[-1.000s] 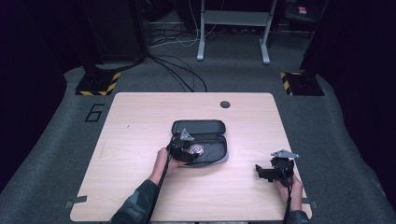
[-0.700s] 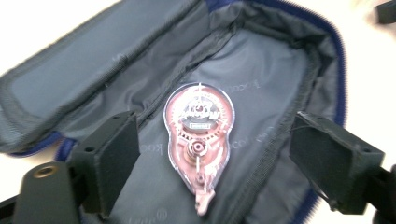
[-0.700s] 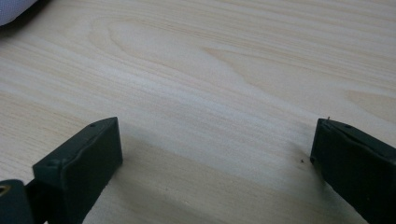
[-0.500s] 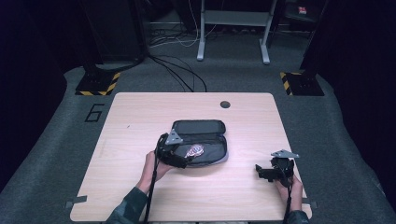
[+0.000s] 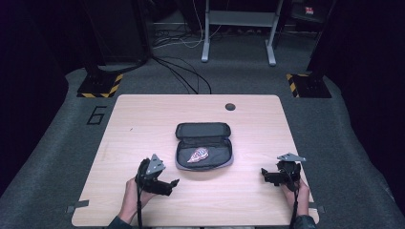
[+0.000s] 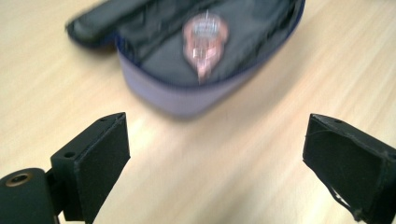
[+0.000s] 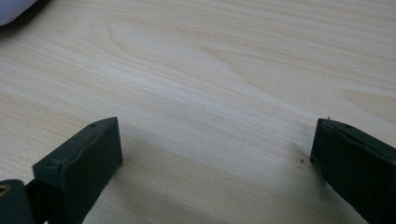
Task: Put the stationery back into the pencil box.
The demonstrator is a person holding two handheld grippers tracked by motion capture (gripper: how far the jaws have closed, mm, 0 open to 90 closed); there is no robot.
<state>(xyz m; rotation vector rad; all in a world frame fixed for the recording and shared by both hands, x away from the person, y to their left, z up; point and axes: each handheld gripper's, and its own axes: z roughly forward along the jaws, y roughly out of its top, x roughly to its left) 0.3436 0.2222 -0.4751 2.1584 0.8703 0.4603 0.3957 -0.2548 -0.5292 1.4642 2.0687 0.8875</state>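
Note:
A dark zip case [image 5: 203,145] lies open in the middle of the wooden table [image 5: 143,119], its lid folded back toward the far side. Inside its near half rests a small pink and white item [image 5: 197,154], blurred in the left gripper view [image 6: 204,39]. My left gripper [image 5: 168,184] sits low near the front left of the case, open, nothing between its jaws [image 6: 217,154]. My right gripper [image 5: 268,175] rests near the table's front right, open over bare wood [image 7: 215,154]. A pale corner of the case [image 7: 11,11] peeks in at the top left of the right gripper view.
A round cable hole [image 5: 230,106] sits near the table's far edge. Beyond the table are floor cables [image 5: 181,71], a metal desk frame [image 5: 239,28] and yellow-black striped foot plates [image 5: 100,86]. A "6" mark [image 5: 97,115] is on the floor at left.
My left gripper has drawn back from the open case toward the front left of the table, leaving the pink item inside. The right gripper has stayed in place.

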